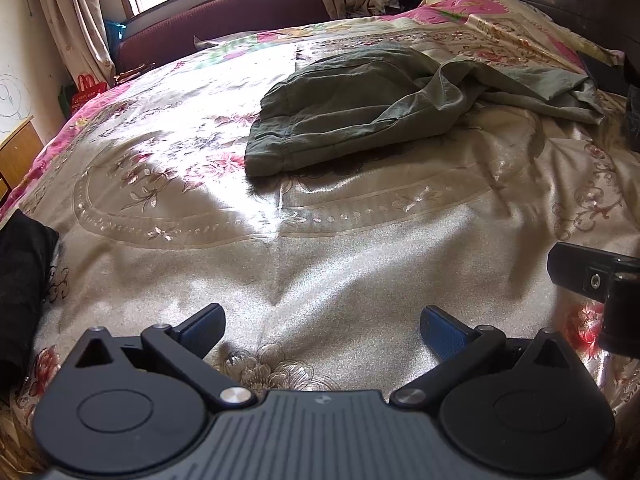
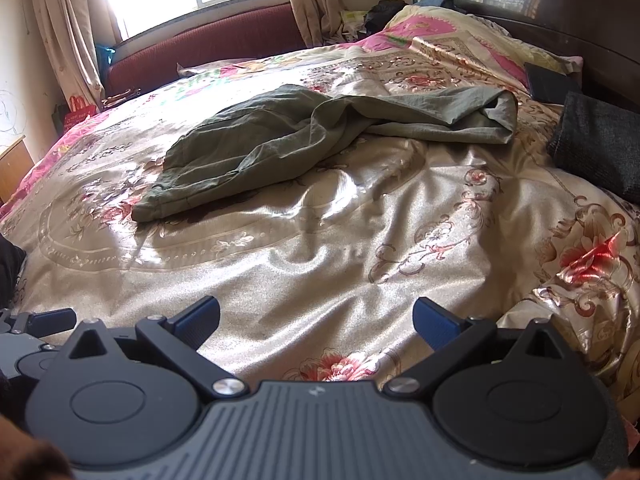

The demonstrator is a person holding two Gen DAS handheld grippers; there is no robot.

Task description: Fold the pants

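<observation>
Olive-green pants lie crumpled on the floral satin bedspread, waistband toward the left, legs bunched toward the right. They also show in the right wrist view. My left gripper is open and empty, low over the near part of the bed, well short of the pants. My right gripper is open and empty, also near the bed's front and apart from the pants. Part of the right gripper shows at the right edge of the left wrist view.
A dark folded cloth lies at the bed's right side near a dark headboard. A black garment lies at the left edge. A maroon bench and curtains stand under the window beyond the bed.
</observation>
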